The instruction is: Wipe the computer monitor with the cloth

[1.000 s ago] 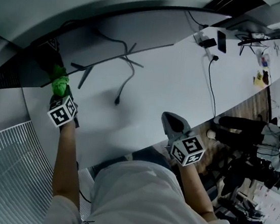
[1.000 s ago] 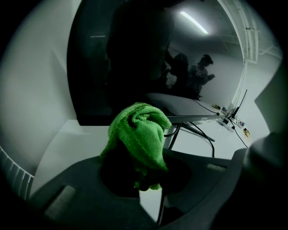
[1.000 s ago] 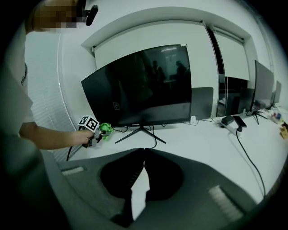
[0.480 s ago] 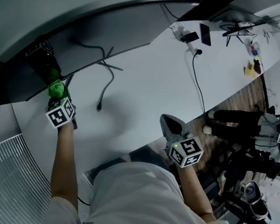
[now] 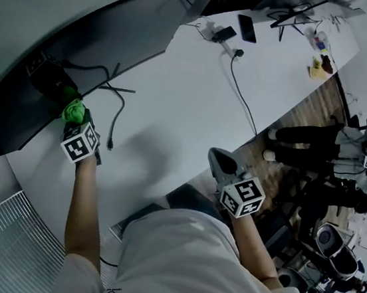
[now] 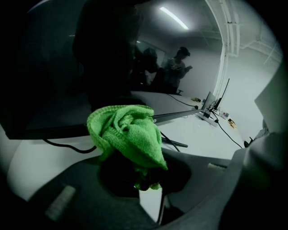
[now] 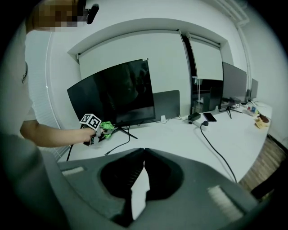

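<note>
Left gripper [image 6: 146, 179] has its jaws closed on a green cloth [image 6: 128, 134], pinched at its lower folds so that the rest bunches up in a loose ball above the jaw tips. In the head view this gripper is held out at arm's length over the far left of the white bench [image 5: 196, 97], with the cloth just at the lower edge of the dark, curved monitor [image 5: 12, 120], toward its left end. The left gripper view has the cloth right in front of the black screen, which reflects standing figures and a ceiling light. Whether the cloth touches the glass I cannot tell.

Right gripper [image 7: 144, 152] has its jaws shut together with nothing between them. It is held low over the bench's near edge, close to the person's body and well apart from the monitor. Its view takes in the whole screen, the left arm and the cloth down by the stand [image 7: 121, 131].

On the bench, a loose black cable [image 5: 114, 123] trails from under the monitor and ends in a plug just beside the left gripper. Farther right, a second cable [image 5: 243, 100] runs from a power strip [image 5: 222, 33] to the bench's edge, and a phone [image 5: 247, 28] lies beside the strip.
</note>
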`<state>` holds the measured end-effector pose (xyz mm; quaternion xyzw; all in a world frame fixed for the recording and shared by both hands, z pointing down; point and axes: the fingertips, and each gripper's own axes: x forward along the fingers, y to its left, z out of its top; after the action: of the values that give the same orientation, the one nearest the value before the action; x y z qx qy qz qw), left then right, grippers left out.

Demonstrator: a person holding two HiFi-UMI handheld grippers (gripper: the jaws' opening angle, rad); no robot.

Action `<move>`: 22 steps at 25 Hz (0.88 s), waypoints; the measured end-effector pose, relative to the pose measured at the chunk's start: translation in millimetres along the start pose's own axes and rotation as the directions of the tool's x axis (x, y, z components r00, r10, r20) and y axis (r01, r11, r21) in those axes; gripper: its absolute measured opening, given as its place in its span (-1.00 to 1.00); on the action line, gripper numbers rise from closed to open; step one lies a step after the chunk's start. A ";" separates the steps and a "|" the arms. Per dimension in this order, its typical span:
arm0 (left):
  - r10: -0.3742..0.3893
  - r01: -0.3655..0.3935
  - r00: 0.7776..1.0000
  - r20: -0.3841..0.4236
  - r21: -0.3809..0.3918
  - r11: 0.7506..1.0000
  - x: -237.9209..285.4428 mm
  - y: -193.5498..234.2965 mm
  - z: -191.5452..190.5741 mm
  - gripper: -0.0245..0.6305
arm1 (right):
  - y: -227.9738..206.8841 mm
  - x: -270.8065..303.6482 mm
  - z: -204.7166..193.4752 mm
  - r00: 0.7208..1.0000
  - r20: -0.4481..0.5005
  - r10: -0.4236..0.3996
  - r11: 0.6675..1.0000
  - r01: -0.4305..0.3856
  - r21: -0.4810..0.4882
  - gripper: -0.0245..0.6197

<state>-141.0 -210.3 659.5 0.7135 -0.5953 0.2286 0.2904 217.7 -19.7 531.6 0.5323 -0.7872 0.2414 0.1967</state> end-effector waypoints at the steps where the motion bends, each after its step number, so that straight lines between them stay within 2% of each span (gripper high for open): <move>1: -0.007 0.007 1.000 -0.001 0.010 1.000 5.1 -7.9 1.1 -0.72 | -5.7 -2.0 -1.6 1.000 0.000 -0.007 1.000 0.007 0.006 -0.91; 15: -0.091 0.094 0.995 -0.033 0.116 0.989 71.8 -115.0 35.4 -0.72 | -91.2 -22.8 -5.9 0.995 -0.002 -0.096 0.992 0.096 0.087 -0.91; 22: -0.124 0.127 0.992 -0.031 0.146 0.981 80.2 -147.1 34.4 -0.72 | -107.2 -40.3 -20.3 0.991 0.003 -0.131 0.986 0.130 0.106 -0.91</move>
<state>17.8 -273.4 667.4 0.7666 -0.5275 0.2609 0.2569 333.1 -11.8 543.4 0.5938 -0.7377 0.2663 0.1797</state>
